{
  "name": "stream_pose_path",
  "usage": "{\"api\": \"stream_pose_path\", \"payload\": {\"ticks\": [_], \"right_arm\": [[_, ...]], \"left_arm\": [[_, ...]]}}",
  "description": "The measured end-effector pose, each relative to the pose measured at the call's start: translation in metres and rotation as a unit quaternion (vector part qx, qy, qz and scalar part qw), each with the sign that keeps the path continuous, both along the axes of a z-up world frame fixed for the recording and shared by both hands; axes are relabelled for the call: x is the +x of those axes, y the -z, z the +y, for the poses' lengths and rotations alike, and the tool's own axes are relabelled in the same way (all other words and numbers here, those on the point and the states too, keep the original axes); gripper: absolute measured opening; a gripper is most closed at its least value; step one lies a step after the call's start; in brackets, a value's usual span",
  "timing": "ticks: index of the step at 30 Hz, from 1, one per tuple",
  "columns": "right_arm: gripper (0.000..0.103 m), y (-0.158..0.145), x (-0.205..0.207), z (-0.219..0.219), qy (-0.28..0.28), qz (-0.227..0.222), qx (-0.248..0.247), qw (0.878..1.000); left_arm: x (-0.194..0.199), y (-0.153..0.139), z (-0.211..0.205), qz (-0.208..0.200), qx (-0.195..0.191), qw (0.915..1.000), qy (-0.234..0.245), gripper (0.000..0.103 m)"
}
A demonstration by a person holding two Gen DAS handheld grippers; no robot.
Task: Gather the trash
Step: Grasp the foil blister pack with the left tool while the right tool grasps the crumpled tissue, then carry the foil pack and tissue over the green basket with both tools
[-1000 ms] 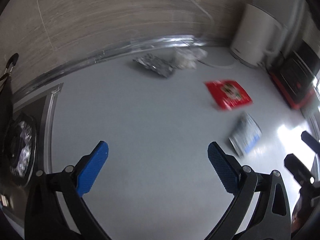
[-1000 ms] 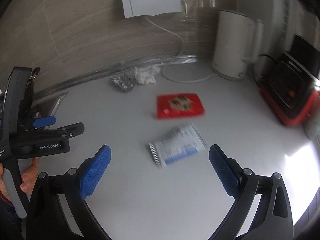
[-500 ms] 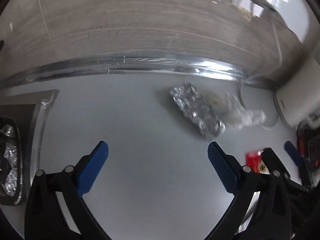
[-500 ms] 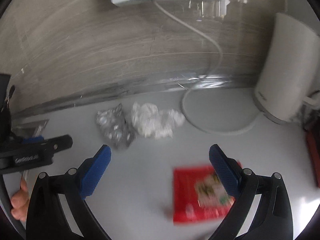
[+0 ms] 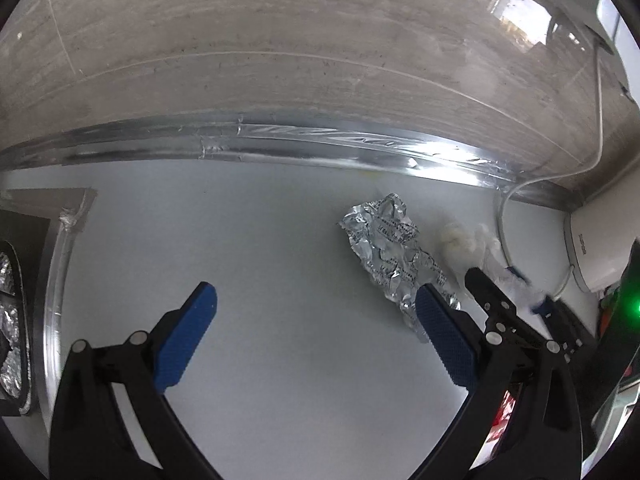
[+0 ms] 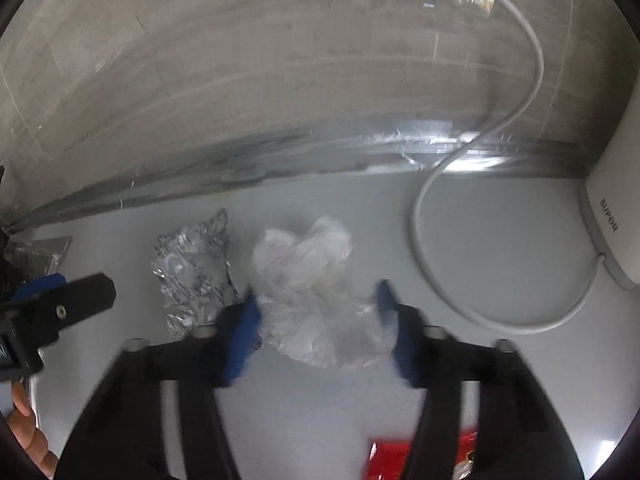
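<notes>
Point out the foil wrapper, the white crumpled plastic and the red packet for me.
foil wrapper point(image 5: 390, 254), left wrist view, crinkled middle.
white crumpled plastic point(image 6: 308, 280), right wrist view, centre of wad.
red packet point(image 6: 390, 460), right wrist view, visible left part.

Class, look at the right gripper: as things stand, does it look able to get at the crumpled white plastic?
Probably yes. The right gripper is open with its blue fingers on either side of the crumpled white plastic, and nothing lies between them. The foil wrapper sits just outside the left finger and might get nudged.

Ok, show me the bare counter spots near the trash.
Bare counter lies between the stove edge and crumpled foil; more sits inside the cable loop. Crowded: foil beside white plastic wad, right gripper straddling it.
</notes>
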State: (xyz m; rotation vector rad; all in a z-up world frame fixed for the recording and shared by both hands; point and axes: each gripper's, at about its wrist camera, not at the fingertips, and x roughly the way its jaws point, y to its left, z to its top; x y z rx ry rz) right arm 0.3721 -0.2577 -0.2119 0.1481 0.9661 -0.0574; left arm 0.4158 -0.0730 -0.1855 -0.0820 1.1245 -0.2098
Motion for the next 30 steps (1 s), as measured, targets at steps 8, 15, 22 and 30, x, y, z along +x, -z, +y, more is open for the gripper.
{"api": "stream_pose_path", "payload": {"ticks": [8,15,22,30], "right_arm": [[0.018,-0.012,-0.025,-0.019,0.015,-0.019,-0.002,1.0],[0.018,-0.022,-0.037,-0.032,0.026,-0.031,0.002,0.999],[0.018,-0.032,-0.047,-0.041,0.031,-0.041,0.01,0.999],[0.018,-0.035,-0.05,-0.04,0.027,-0.04,0.013,0.999]], "left_arm": [[0.007,0.014,-0.034,0.025,0.003,0.9993,-0.026,0.095],[0.013,0.042,-0.069,0.063,0.014,0.9958,-0.065,0.095],[0.015,0.053,-0.087,0.053,0.044,0.9925,-0.101,0.077],[0.025,0.044,-0.088,0.042,0.046,0.9938,-0.092,0.051]]}}
